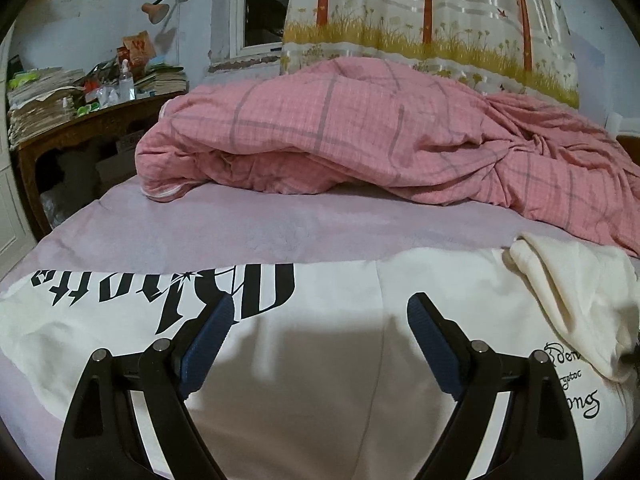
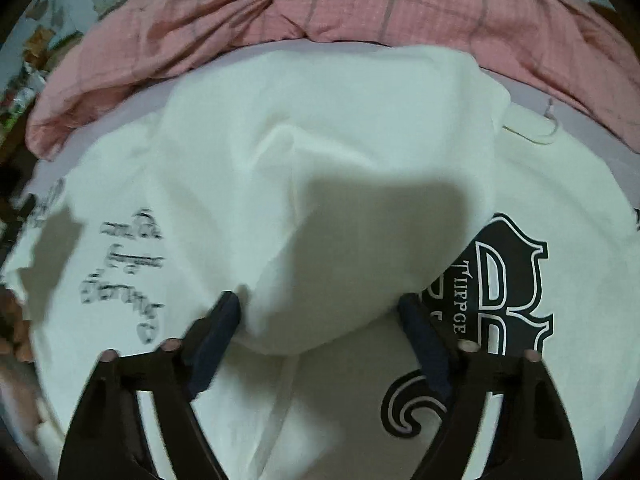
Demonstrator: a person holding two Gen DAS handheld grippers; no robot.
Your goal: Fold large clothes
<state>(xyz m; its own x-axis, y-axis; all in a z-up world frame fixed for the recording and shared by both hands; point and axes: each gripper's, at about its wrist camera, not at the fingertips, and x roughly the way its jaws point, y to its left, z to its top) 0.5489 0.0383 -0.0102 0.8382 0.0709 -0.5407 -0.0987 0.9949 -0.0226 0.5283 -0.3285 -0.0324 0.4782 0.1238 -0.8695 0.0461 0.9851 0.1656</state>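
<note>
A: Left tool (image 1: 318,312)?
B: Hanging wide open over the white shirt (image 1: 320,360) lying on the bed (image 1: 200,220), gripping nothing.
A: Right tool (image 2: 320,312)?
B: Open, straddling the shirt's folded bulge.

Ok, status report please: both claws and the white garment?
Left claw open, empty. Right claw open around white garment fold. Pink quilt behind, not blocking.

Pale wall (image 1: 100,20), window (image 1: 264,4), cluttered wooden desk (image 1: 84,128), printed curtain (image 1: 440,12).
</note>
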